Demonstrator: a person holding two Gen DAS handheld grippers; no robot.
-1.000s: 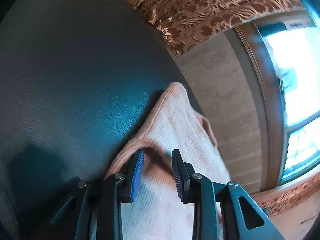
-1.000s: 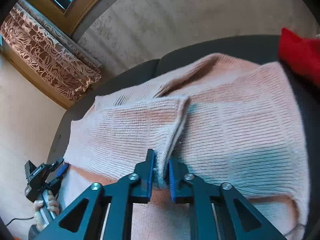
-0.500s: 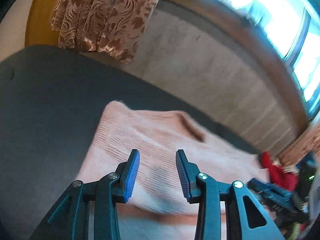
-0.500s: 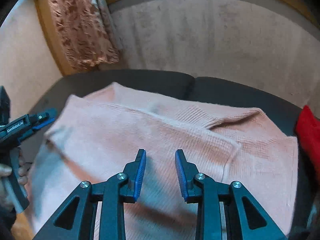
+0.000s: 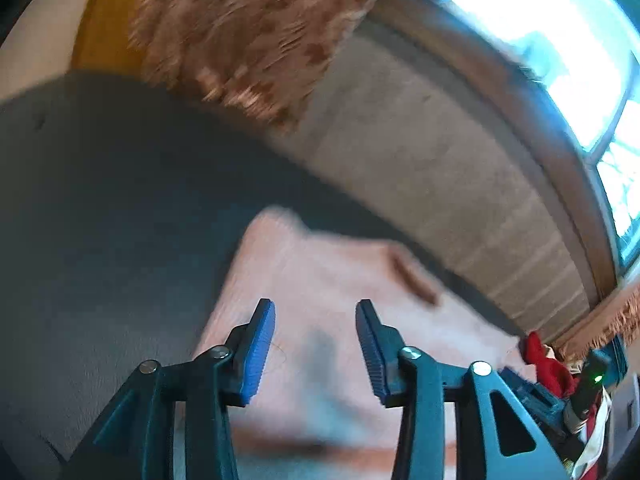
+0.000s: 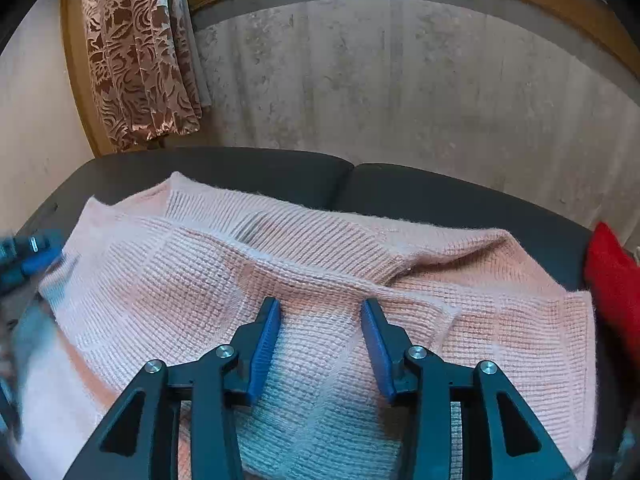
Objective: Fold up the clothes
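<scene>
Pink knit sweater (image 6: 320, 280) lies spread on the dark cushioned surface (image 6: 420, 196), one flap folded over its middle. Left gripper (image 5: 316, 340) and right gripper (image 6: 320, 340) both hover above it, fingers spread, gripping nothing. Red garment (image 6: 614, 280) lies beside the sweater's right edge.

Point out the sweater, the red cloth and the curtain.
sweater (image 6: 320, 264): right wrist view, on the knit body.
red cloth (image 6: 614, 280): right wrist view, on its middle.
curtain (image 6: 140, 52): right wrist view, on the patterned folds.
</scene>
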